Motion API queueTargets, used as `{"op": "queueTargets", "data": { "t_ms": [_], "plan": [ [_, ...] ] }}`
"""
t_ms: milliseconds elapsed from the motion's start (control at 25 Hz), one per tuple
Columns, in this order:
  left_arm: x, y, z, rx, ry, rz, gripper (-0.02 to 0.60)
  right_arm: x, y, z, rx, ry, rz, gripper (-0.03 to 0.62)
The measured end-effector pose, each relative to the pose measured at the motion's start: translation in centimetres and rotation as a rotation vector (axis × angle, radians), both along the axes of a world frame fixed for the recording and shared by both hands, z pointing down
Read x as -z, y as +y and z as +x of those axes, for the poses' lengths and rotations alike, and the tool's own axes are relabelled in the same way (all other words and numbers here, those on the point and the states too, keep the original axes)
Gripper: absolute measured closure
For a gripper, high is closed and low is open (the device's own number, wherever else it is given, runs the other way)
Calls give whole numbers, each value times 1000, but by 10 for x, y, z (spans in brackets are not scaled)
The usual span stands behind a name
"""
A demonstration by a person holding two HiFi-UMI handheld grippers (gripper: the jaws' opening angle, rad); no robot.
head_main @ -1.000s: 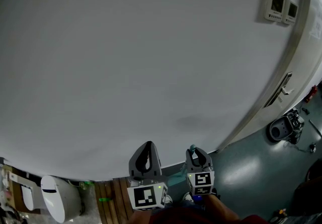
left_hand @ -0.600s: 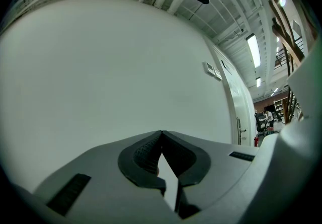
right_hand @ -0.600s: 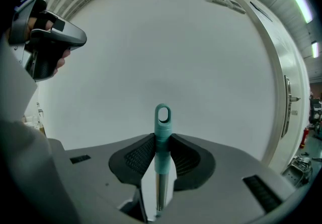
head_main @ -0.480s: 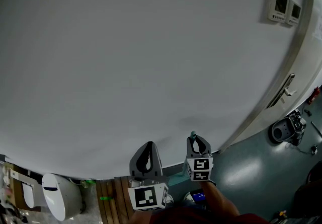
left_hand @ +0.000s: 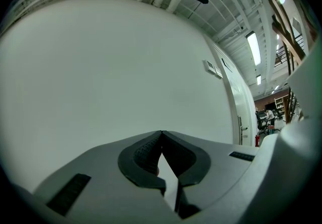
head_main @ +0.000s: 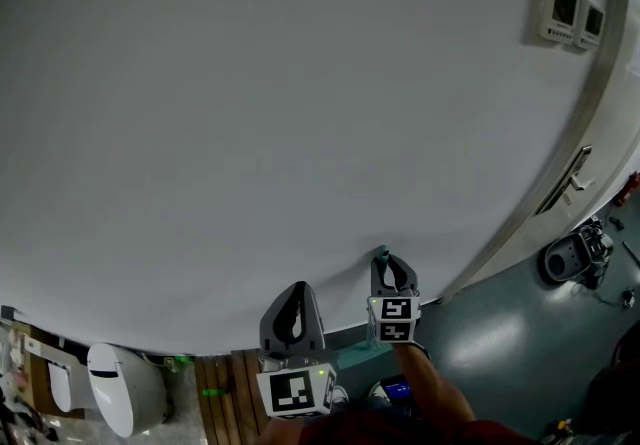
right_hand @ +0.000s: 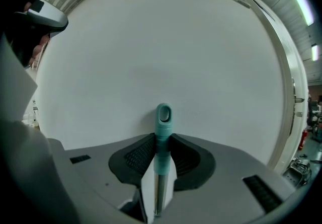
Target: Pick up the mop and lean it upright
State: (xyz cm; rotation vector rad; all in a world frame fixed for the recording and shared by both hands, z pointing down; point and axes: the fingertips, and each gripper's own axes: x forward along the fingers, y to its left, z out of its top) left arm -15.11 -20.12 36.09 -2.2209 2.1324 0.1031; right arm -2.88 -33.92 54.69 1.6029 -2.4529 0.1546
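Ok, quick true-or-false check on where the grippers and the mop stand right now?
1. The right gripper is shut on the mop handle. True.
2. The left gripper grips the handle too. False: its jaws are together with nothing between them.
3. The handle's teal end cap sticks out past the jaws, toward the white wall. True.
4. The door is at the head view's left. False: it is at the right.

White wall (head_main: pixel 300 113) close ahead; open floor (head_main: pixel 495 333) to the right
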Motion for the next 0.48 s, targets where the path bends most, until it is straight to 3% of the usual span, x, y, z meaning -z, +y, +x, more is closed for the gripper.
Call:
{"op": "queueTargets", "data": {
  "t_ms": [360, 480],
  "plan": [
    [0, -4, -1, -2, 4, 0, 568, -1, -1, 0, 7, 9, 14, 481],
    [-3, -5, 0, -5, 2, -5, 568, 1, -1, -3, 23, -7, 8, 383]
  ]
}}
